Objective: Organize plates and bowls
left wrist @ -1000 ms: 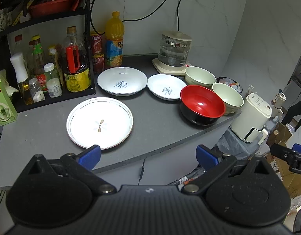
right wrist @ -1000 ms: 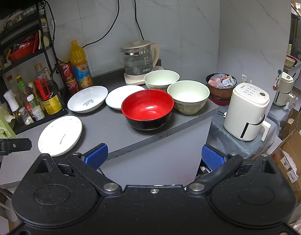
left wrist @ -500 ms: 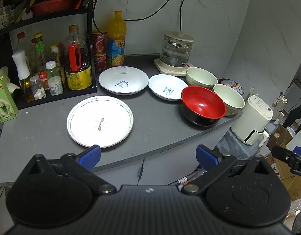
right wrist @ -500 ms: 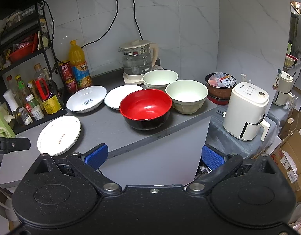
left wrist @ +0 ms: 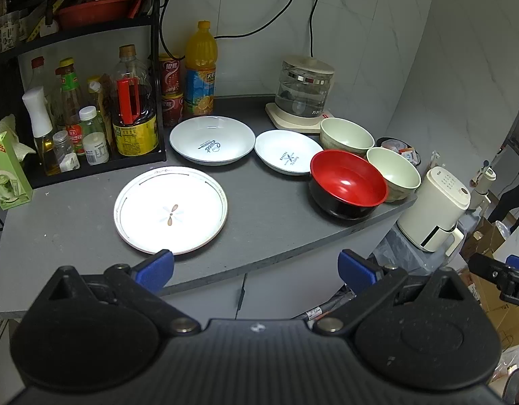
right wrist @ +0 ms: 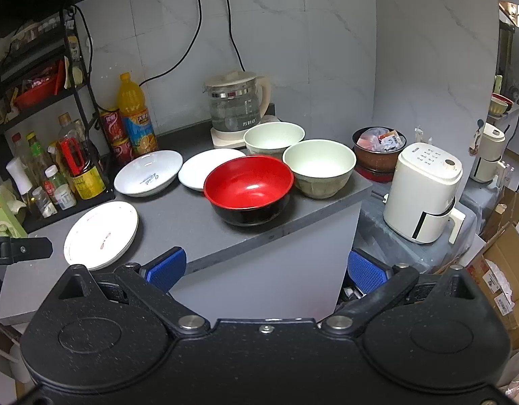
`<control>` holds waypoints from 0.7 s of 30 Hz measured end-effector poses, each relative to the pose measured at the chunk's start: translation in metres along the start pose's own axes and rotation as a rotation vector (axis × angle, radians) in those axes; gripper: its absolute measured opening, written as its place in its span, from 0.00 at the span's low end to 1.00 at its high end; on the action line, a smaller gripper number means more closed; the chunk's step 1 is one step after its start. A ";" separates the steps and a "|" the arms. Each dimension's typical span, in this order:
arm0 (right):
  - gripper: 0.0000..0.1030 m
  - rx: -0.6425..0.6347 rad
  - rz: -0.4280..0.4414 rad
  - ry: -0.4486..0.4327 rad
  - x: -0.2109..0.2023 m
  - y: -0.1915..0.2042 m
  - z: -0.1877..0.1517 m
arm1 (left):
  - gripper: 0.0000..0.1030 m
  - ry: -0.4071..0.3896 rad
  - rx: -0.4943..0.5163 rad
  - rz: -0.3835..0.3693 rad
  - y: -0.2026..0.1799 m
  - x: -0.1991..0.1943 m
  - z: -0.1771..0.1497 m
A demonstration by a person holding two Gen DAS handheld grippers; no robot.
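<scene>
On my left feed I can read "Sweet" in script on the deep white plate [left wrist: 212,140]; the smaller white plate [left wrist: 286,152] beside it carries blue lettering too small to make out. The orange juice bottle [left wrist: 201,71] and red cans [left wrist: 170,87] bear Chinese labels I cannot read. The glass kettle [left wrist: 303,91] looks empty. The red bowl [right wrist: 248,185] and both pale green bowls [right wrist: 319,165] [right wrist: 274,136] hold nothing, all standing close together on the grey counter [left wrist: 266,216]. The flat patterned plate [left wrist: 171,210] lies apart, nearest me. My left claw [left wrist: 256,268] is spread wide, gripping nothing, short of the counter edge. My right claw [right wrist: 265,268] is likewise spread and empty.
</scene>
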State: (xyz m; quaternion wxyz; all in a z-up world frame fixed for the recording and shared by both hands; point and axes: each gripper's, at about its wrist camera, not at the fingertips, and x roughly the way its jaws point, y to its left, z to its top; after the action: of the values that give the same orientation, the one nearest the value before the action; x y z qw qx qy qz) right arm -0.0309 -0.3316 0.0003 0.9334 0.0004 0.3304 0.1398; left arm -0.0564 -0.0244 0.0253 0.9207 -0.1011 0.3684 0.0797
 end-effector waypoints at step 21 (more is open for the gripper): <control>1.00 0.008 0.003 0.019 0.010 -0.012 0.001 | 0.99 0.009 -0.016 0.001 -0.012 0.002 0.006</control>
State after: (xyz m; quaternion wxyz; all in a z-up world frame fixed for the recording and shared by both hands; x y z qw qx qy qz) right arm -0.0203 -0.3402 -0.0062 0.9300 0.0033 0.3401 0.1396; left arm -0.0482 -0.0344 0.0297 0.9181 -0.1085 0.3722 0.0826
